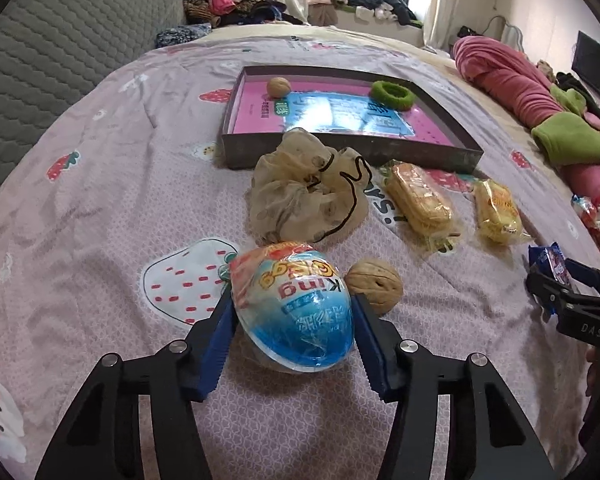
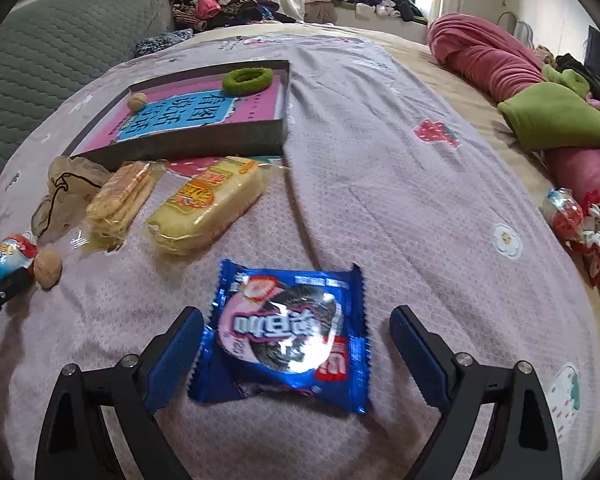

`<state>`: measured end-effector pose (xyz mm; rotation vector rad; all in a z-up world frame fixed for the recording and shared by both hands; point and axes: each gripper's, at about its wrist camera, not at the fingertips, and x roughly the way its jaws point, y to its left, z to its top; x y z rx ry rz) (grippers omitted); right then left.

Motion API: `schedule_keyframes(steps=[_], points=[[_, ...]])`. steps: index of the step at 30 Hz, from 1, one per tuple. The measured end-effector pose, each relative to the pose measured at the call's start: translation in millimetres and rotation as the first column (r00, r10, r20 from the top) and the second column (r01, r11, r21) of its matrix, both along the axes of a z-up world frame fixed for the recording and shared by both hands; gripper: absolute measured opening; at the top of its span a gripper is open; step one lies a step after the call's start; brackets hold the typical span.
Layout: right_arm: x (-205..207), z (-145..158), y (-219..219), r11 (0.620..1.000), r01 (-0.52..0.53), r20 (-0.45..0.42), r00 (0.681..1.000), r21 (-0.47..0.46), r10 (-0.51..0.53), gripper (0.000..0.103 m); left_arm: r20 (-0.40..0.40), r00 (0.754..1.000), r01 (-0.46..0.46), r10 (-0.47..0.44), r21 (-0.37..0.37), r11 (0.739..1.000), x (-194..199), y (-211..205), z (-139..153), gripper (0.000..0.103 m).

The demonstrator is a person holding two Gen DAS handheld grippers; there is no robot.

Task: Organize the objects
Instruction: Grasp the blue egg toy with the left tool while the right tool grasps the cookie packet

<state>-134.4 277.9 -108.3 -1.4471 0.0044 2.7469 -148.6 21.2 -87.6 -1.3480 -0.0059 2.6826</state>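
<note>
Nearest the left camera, a blue and red foil-wrapped plastic egg (image 1: 296, 308) sits between the jaws of the left gripper (image 1: 294, 330), which close narrowly on its sides; its long axis points forward, toward the grey shallow cardboard box (image 1: 352, 158). Just beside it lies a brown walnut (image 1: 376, 285). The right gripper (image 2: 296, 354) stands wide, with the blue shiny biscuit packet (image 2: 288, 336) lying flat on the bed between the jaws; only the left pad seems to touch it. Beyond are two yellow wrapped cakes (image 2: 204, 204) and a beige drawstring pouch (image 1: 308, 192). I think both things go next forward into the box.
</note>
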Motion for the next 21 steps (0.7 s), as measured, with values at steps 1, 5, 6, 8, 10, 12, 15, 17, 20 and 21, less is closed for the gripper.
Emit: schedule_keyframes(steps=[1, 5, 6, 8, 10, 12, 15, 17, 20, 21], points=[[-1, -1, -2, 1.000, -0.007, -0.002, 1.000, 0.002, 0.007, 0.088, 0.003, 1.000, 0.000, 0.000, 0.006, 1.000, -1, 0, -1, 0.058], [-1, -2, -4, 1.000, -0.016, -0.019, 1.000, -0.018, 0.015, 0.075, -0.003, 1.000, -0.002, 0.002, 0.018, 1.000, -2, -1, -1, 0.056], [0, 0, -3, 1.000, -0.014, -0.027, 1.000, -0.025, 0.013, 0.072, -0.003, 1.000, -0.003, 0.003, 0.022, 1.000, -2, -2, -1, 0.056], [4, 4, 1, 0.999, -0.013, -0.051, 0.999, -0.048, 0.011, 0.064, -0.003, 1.000, -0.005, 0.005, 0.030, 1.000, -3, -3, -1, 0.056], [7, 8, 4, 0.998, -0.011, -0.060, 0.998, -0.069, 0.007, 0.059, -0.008, 1.000, -0.007, 0.007, 0.032, 0.999, -3, -4, -1, 0.055], [9, 9, 5, 0.997, -0.023, -0.056, 0.998, -0.072, 0.019, 0.058, -0.008, 1.000, -0.009, 0.009, 0.036, 0.999, -3, -4, -1, 0.055], [17, 12, 3, 0.998, -0.029, -0.069, 0.997, -0.052, 0.025, 0.057, -0.019, 1.000, -0.010, 0.010, 0.032, 0.999, -1, -4, 2, 0.055], [22, 15, 3, 0.999, -0.032, -0.086, 0.996, -0.038, 0.029, 0.056, -0.028, 1.000, -0.004, 0.004, 0.029, 1.000, 1, -4, 5, 0.055], [31, 19, 3, 0.998, -0.031, -0.100, 0.995, -0.047, 0.026, 0.055, -0.033, 0.999, 0.002, 0.000, 0.035, 0.999, 3, -5, 8, 0.055], [34, 21, 3, 0.998, -0.033, -0.104, 0.994, -0.053, 0.027, 0.055, -0.035, 0.999, 0.003, -0.002, 0.038, 0.999, 4, -6, 9, 0.055]])
